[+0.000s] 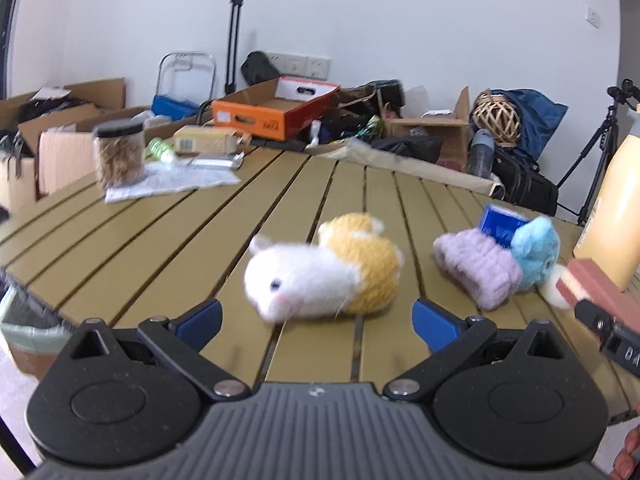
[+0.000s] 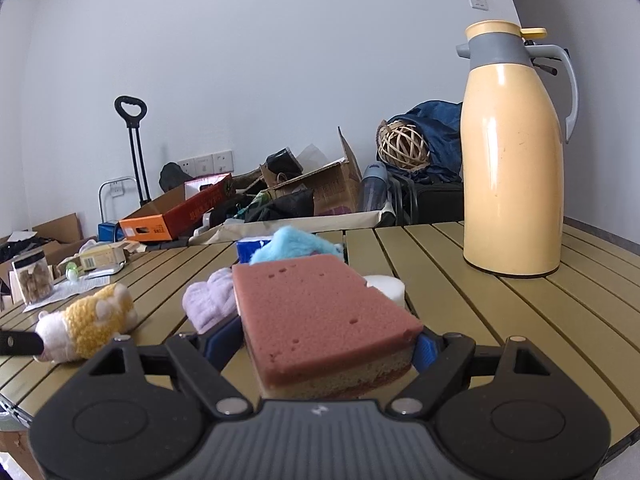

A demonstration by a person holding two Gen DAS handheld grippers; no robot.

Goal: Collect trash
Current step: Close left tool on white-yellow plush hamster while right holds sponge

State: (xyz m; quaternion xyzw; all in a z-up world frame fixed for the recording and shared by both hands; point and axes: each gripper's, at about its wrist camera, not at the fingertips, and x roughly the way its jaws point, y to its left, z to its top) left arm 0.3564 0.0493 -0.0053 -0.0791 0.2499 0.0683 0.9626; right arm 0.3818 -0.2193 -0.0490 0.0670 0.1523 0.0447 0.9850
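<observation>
Left wrist view
- Left gripper [image 1: 316, 316]: jaws spread wide, nothing between the blue pads; it hovers low over the slatted table [image 1: 168, 248].
- Plush hamster [image 1: 320, 270]: white and yellow, lying on its side just ahead of the released jaws, not touching them.
- Lilac cloth [image 1: 478, 266]: folded, right of the hamster, touching a blue plush [image 1: 536, 254]; a small blue box [image 1: 502, 224] sits behind them.
- Jar [image 1: 119, 152]: upright at far left on a paper sheet.

Right wrist view
- Right gripper [image 2: 328, 344]: clenched on the sponge [image 2: 320, 312], pads pressing both sides.
- Sponge: pink top, tan layer beneath, raised clear of the table, tilted slightly.
- Thermos jug [image 2: 512, 164]: yellow, upright, far right.
- White roll [image 2: 386, 286]: partly hidden behind the sponge; what it is I cannot tell.
</observation>
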